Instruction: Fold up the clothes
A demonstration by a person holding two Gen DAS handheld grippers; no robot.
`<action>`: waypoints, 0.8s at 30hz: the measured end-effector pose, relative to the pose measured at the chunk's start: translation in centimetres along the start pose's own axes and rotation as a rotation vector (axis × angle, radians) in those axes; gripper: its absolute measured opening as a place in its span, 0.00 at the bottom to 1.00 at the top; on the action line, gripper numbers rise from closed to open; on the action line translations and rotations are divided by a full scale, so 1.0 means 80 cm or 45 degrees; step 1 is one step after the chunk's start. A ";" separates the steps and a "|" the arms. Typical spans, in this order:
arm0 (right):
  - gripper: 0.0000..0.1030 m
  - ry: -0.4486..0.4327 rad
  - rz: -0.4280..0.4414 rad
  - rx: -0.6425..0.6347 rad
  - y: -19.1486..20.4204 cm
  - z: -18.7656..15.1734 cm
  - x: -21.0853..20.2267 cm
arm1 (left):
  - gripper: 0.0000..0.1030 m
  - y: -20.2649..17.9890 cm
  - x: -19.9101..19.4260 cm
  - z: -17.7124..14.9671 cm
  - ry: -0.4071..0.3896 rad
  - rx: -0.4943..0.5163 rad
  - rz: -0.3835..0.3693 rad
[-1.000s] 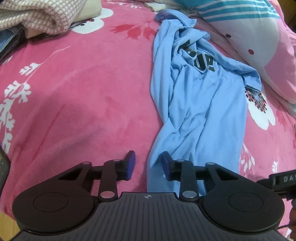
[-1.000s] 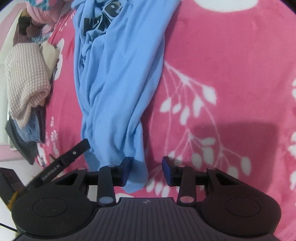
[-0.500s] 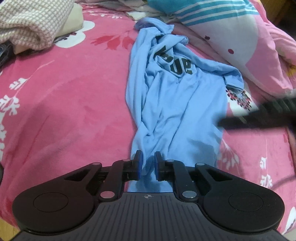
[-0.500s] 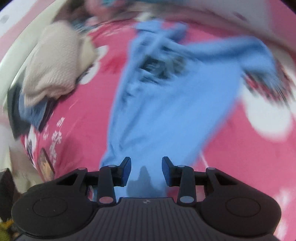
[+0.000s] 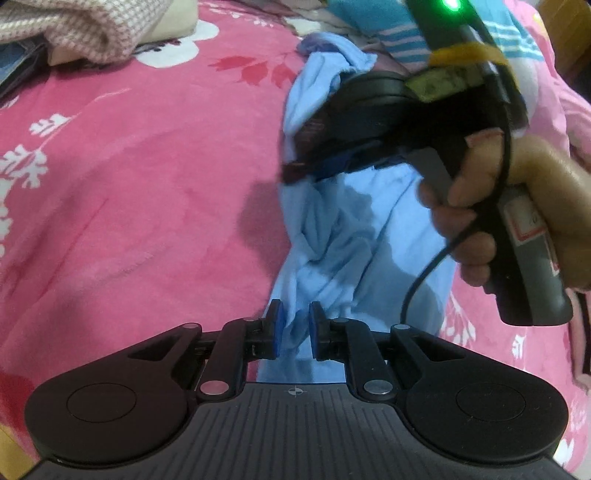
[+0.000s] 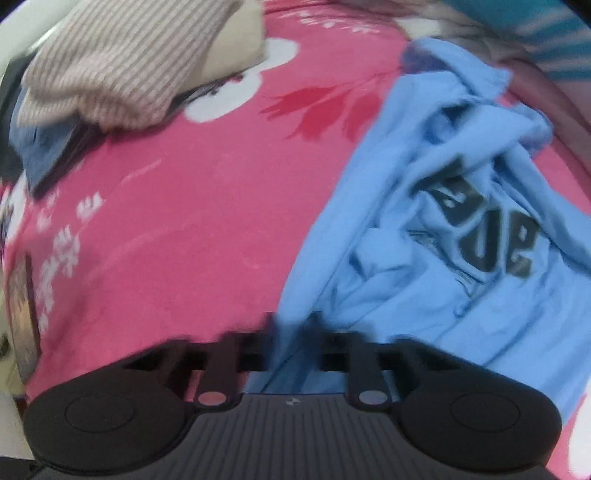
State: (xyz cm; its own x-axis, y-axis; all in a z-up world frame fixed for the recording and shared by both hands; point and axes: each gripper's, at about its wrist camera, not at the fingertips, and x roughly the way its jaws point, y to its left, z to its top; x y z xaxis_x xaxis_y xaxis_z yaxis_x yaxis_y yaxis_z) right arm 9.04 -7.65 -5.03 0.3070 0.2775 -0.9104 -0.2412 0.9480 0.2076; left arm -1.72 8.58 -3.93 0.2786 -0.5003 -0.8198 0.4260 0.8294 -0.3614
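Soft, even indoor light falls from above on the pink floral fleece bedspread (image 5: 140,206), bright enough for full colour, with no glare, and the only strong point is a green indicator lamp (image 5: 451,4) glowing at the top of the left wrist view. The right tongs (image 5: 325,168) cast a dim shadow on the crumpled light-blue T-shirt (image 5: 351,236) and are smeared by motion there. The right wrist view is blurred all over, worst at its finger pads (image 6: 275,332), and both views bow and darken at the fisheye corners.
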 end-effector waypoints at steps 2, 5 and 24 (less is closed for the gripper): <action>0.05 -0.032 0.075 0.149 -0.027 -0.002 -0.017 | 0.15 0.003 -0.008 0.005 -0.013 -0.022 -0.005; 0.06 -0.083 0.177 0.371 -0.078 -0.015 -0.039 | 0.25 0.010 -0.012 0.016 -0.013 -0.069 -0.001; 0.36 -0.155 0.019 0.374 -0.132 -0.034 -0.069 | 0.41 -0.008 0.039 0.036 0.039 0.104 0.013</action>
State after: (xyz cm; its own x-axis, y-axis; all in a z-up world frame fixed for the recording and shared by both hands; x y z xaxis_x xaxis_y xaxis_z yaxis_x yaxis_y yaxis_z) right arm 7.36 -19.64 -3.18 0.4173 0.2916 -0.8607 0.0244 0.9432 0.3314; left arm 1.37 5.81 -4.96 0.2573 -0.4827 -0.8371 0.4926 0.8108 -0.3162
